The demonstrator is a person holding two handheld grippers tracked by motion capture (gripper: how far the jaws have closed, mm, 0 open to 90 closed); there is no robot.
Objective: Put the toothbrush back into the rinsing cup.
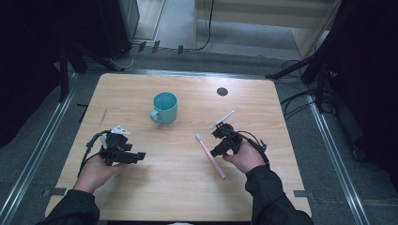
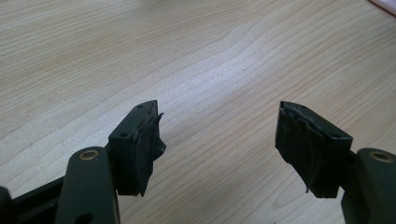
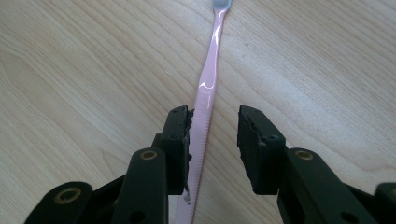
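A pink toothbrush [image 1: 210, 157] lies flat on the wooden table [image 1: 183, 197], its bristle head toward the far side. My right gripper [image 1: 218, 150] is low over its handle. In the right gripper view the toothbrush [image 3: 208, 79] runs between the jaws, close against the left one, and the right gripper [image 3: 214, 120] is open around it without clamping it. A teal mug [image 1: 164, 108] stands upright at the middle of the far half, its handle toward the near left. My left gripper [image 1: 133, 157] hovers at the near left, and in its own view the left gripper [image 2: 217, 123] is open wide over bare wood.
A small dark round hole [image 1: 222, 91] sits in the tabletop near the far edge, right of the mug. Cables trail from both grippers. Dark stands and cables line the floor around the table. A pink sliver [image 2: 385, 5] shows at the top right of the left gripper view.
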